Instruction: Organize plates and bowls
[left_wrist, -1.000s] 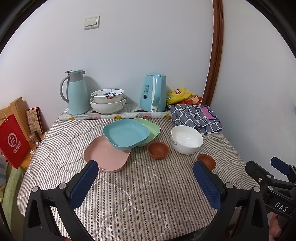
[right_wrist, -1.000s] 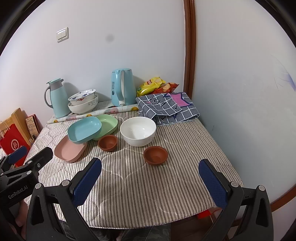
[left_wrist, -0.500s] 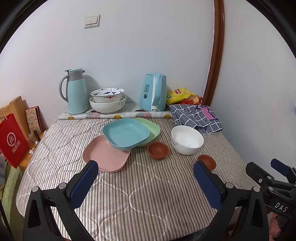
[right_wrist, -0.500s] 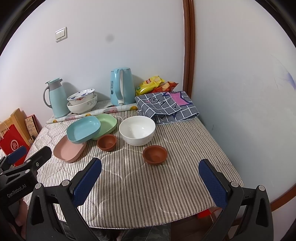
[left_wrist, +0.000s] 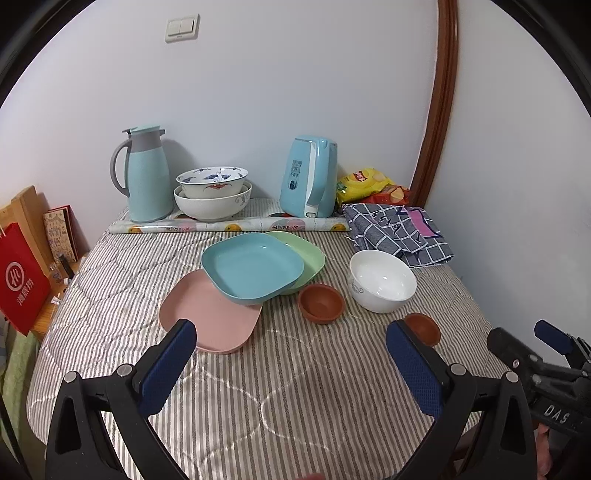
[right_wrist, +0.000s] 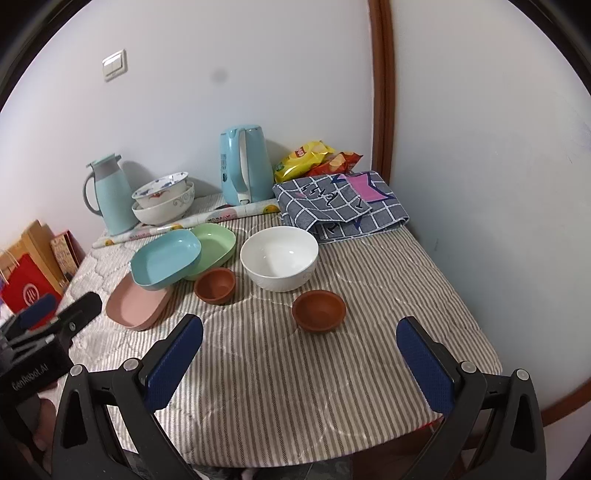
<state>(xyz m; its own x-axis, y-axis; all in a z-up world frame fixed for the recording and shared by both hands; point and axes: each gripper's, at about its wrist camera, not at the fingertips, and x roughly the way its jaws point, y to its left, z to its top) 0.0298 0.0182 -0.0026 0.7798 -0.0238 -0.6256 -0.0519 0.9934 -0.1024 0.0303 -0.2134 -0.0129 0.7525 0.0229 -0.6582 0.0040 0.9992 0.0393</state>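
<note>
A blue plate (left_wrist: 253, 267) lies tilted across a pink plate (left_wrist: 208, 317) and a green plate (left_wrist: 306, 254) on the striped table (left_wrist: 295, 387). To their right sit a brown small bowl (left_wrist: 320, 304), a white bowl (left_wrist: 382, 280) and a second brown small bowl (left_wrist: 423, 328). Two patterned bowls (left_wrist: 212, 192) are stacked at the back. My left gripper (left_wrist: 290, 363) is open and empty above the near edge. My right gripper (right_wrist: 301, 356) is open too, just short of the nearer brown bowl (right_wrist: 318, 310). The same white bowl (right_wrist: 279, 257) and plates (right_wrist: 166, 262) show in the right wrist view.
At the back stand a blue thermos jug (left_wrist: 144, 177), a blue kettle (left_wrist: 308, 177), a rolled mat (left_wrist: 229, 225), snack bags (left_wrist: 369, 182) and a folded checked cloth (left_wrist: 399, 232). A red bag (left_wrist: 20, 280) leans left of the table. Walls close off the back and right.
Both grippers have drifted slightly; the scene sits a little lower and nearer in the views. Nothing on the table has moved, and both grippers remain open.
</note>
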